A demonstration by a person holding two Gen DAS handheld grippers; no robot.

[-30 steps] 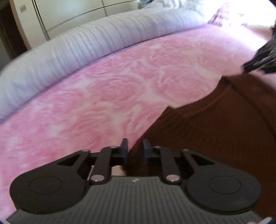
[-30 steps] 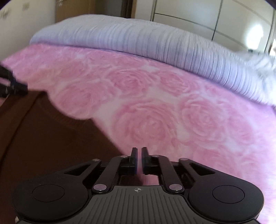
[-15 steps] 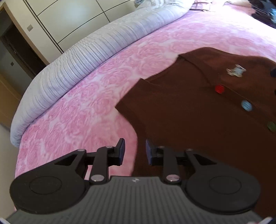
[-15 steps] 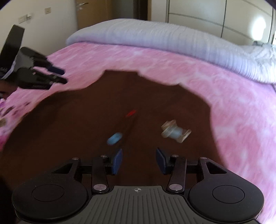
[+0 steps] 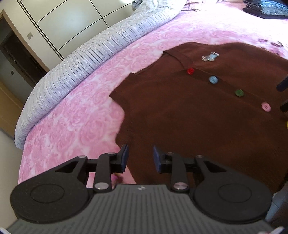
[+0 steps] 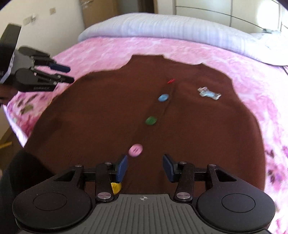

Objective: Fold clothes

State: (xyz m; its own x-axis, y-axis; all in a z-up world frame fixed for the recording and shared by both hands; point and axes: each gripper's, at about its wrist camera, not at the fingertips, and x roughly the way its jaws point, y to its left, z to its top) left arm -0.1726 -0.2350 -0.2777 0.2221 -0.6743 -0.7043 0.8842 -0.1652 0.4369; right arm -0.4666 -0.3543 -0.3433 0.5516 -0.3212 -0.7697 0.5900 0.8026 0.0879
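Note:
A brown knit cardigan (image 5: 180, 117) lies spread flat on the bed, front up, with a row of coloured buttons: red (image 5: 190, 71), blue (image 5: 213, 79), green (image 5: 239, 92), pink (image 5: 265, 107). A pale decoration (image 6: 209, 93) sits on its chest. My left gripper (image 5: 140, 151) hovers over the cardigan's left side edge, its jaws opening with nothing between the pads. It also shows from the side as the left gripper (image 6: 71, 74) in the right wrist view. My right gripper (image 6: 145, 160) hangs open above the cardigan (image 6: 108, 117) near the pink button (image 6: 135, 150), holding nothing.
A pink rose-patterned bedspread (image 5: 81, 117) covers the bed. A grey striped duvet roll (image 5: 90, 59) runs along its far side, with wardrobe doors (image 5: 72, 23) behind. Dark clothing (image 5: 266, 9) lies at the far corner. The bed's edge (image 6: 16, 129) drops off at the left.
Both grippers let go of the cardigan's top corners, opened, and pulled back toward its lower part. The cardigan now lies flat with far more of it in view.

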